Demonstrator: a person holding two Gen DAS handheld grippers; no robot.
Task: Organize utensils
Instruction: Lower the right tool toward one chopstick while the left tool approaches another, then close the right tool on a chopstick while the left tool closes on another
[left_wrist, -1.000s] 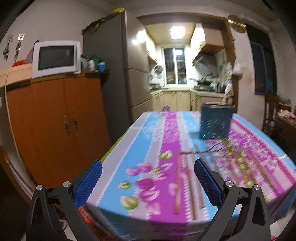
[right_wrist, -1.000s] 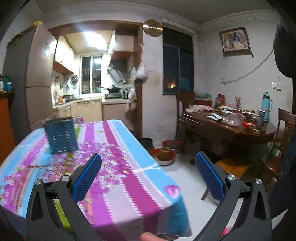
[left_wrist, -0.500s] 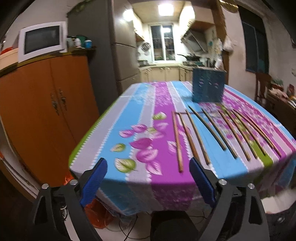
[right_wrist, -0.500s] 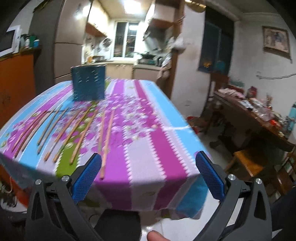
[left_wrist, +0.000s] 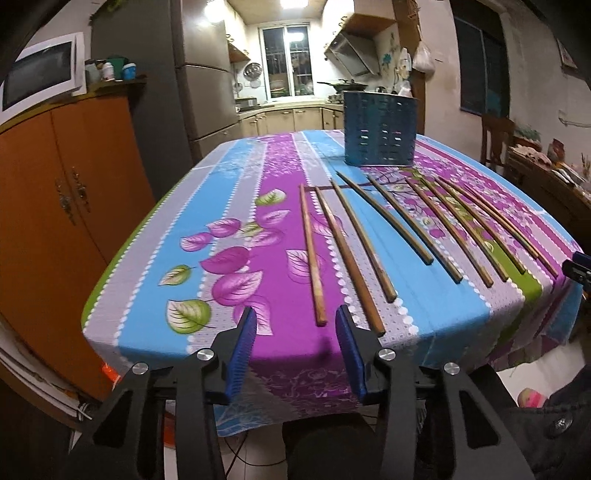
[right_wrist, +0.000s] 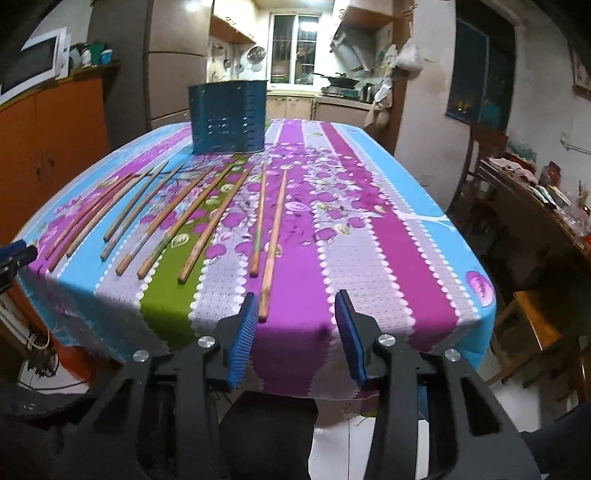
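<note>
Several wooden chopsticks (left_wrist: 384, 232) lie side by side on the striped floral tablecloth (left_wrist: 229, 236), pointing toward a dark blue perforated utensil holder (left_wrist: 380, 129) standing upright behind them. They also show in the right wrist view (right_wrist: 207, 206), with the holder (right_wrist: 227, 118) at the back. My left gripper (left_wrist: 295, 325) is open and empty at the near table edge, just before the leftmost chopstick (left_wrist: 310, 254). My right gripper (right_wrist: 295, 314) is open and empty at the near edge, beside the rightmost chopstick (right_wrist: 273, 236).
An orange wooden cabinet (left_wrist: 55, 206) stands left of the table, with a fridge (left_wrist: 207, 92) behind. A dark wooden table (right_wrist: 535, 221) with clutter and chairs stands to the right. The tablecloth hangs over the near edge (right_wrist: 295, 354).
Both grippers have tilted down and drawn back to the near table edge, bringing the chopsticks into full view. Both pairs of jaws have narrowed but remain open.
</note>
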